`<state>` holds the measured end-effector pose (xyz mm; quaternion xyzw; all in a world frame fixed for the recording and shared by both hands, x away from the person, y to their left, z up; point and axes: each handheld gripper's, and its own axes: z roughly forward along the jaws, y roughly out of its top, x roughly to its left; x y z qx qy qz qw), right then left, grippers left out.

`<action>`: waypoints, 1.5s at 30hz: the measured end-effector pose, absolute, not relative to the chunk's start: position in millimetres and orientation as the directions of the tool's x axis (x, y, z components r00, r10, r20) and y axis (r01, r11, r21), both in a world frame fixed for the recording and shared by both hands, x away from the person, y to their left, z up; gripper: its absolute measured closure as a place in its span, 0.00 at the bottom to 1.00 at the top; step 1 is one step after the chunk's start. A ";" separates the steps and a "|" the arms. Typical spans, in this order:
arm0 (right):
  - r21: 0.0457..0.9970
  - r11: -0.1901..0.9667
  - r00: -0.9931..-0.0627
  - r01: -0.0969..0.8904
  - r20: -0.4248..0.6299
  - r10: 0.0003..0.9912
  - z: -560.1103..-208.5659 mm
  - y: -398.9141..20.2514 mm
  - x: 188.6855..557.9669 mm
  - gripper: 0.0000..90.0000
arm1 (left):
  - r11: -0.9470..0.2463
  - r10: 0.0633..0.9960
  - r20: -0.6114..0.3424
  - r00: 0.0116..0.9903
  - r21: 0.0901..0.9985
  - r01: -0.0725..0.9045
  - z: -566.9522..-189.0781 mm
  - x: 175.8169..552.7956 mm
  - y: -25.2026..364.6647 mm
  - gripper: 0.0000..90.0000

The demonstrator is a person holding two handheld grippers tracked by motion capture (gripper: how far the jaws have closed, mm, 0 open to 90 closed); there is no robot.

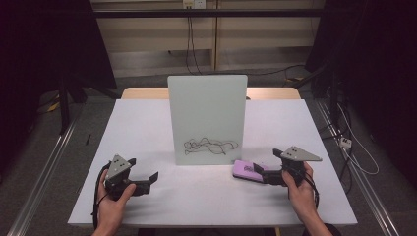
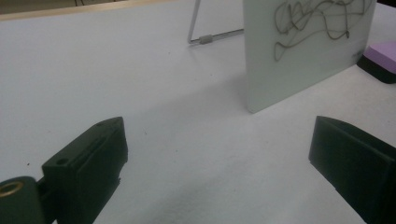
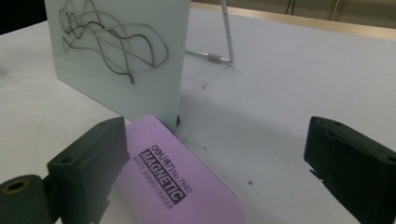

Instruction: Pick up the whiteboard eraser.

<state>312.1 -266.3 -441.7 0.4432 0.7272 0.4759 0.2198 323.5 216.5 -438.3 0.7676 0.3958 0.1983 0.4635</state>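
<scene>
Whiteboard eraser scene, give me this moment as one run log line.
right gripper: open, around purple eraser, not clamped | left gripper: open, empty | whiteboard: upright on table, scribble unerased

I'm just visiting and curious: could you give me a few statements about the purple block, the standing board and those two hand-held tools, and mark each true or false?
1. The whiteboard stands upright with scribbles on it. True.
2. The purple eraser lies flat on the table. True.
3. The right gripper is clamped shut on the eraser. False: its fingers stand wide open, the eraser beside one finger.
4. The left gripper holds a marker. False: it is open, nothing between its fingers.
5. The eraser is green. False: purple.
</scene>
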 end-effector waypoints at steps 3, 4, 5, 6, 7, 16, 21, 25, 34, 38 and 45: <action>0.873 0.197 -0.554 0.445 0.096 0.827 -439.5 -262.4 312.0 0.08 | -0.258 0.785 -0.065 0.617 0.870 0.420 -438.0 322.7 214.6 0.05; 0.870 0.211 -0.575 0.446 0.097 0.813 -438.5 -261.0 312.0 0.08 | -0.266 0.781 -0.059 0.621 0.869 0.418 -438.0 322.8 214.6 0.05; 0.859 0.229 -0.585 0.459 0.098 0.805 -437.4 -259.7 311.8 0.07 | -0.266 0.780 -0.060 0.623 0.869 0.417 -438.3 322.5 214.5 0.05; 0.859 0.229 -0.585 0.459 0.098 0.805 -437.4 -259.7 311.8 0.07 | -0.260 0.780 -0.070 0.622 0.868 0.423 -438.4 321.7 214.3 0.05; 0.845 0.254 -0.625 0.470 0.115 0.772 -435.4 -257.2 311.7 0.06 | -0.255 0.778 -0.076 0.623 0.868 0.425 -438.3 321.1 214.4 0.05; 0.799 0.397 -0.713 0.452 0.056 0.699 -421.1 -242.8 319.4 0.10 | -0.270 0.768 -0.064 0.637 0.870 0.412 -436.4 318.9 215.7 0.05; 0.757 0.469 -0.750 0.455 0.042 0.660 -415.9 -238.6 330.0 0.13 | -0.267 0.770 -0.067 0.634 0.869 0.416 -437.1 319.8 214.9 0.05; 0.720 0.533 -0.782 0.444 0.022 0.623 -414.2 -235.3 339.6 0.17 | -0.273 0.767 -0.063 0.638 0.869 0.413 -436.8 320.3 214.6 0.05; 0.611 0.668 -0.846 0.426 0.008 0.533 -423.1 -225.7 351.1 0.29 | -0.275 0.767 -0.062 0.638 0.867 0.415 -438.0 321.9 215.3 0.05; 0.575 0.708 -0.862 0.409 -0.011 0.508 -420.8 -223.7 358.4 0.31 | -0.277 0.768 -0.063 0.637 0.865 0.419 -438.8 322.1 215.1 0.05; 0.523 0.756 -0.883 0.395 -0.011 0.469 -423.4 -220.8 365.2 0.32 | -0.285 0.764 -0.063 0.642 0.860 0.423 -439.7 322.8 213.7 0.05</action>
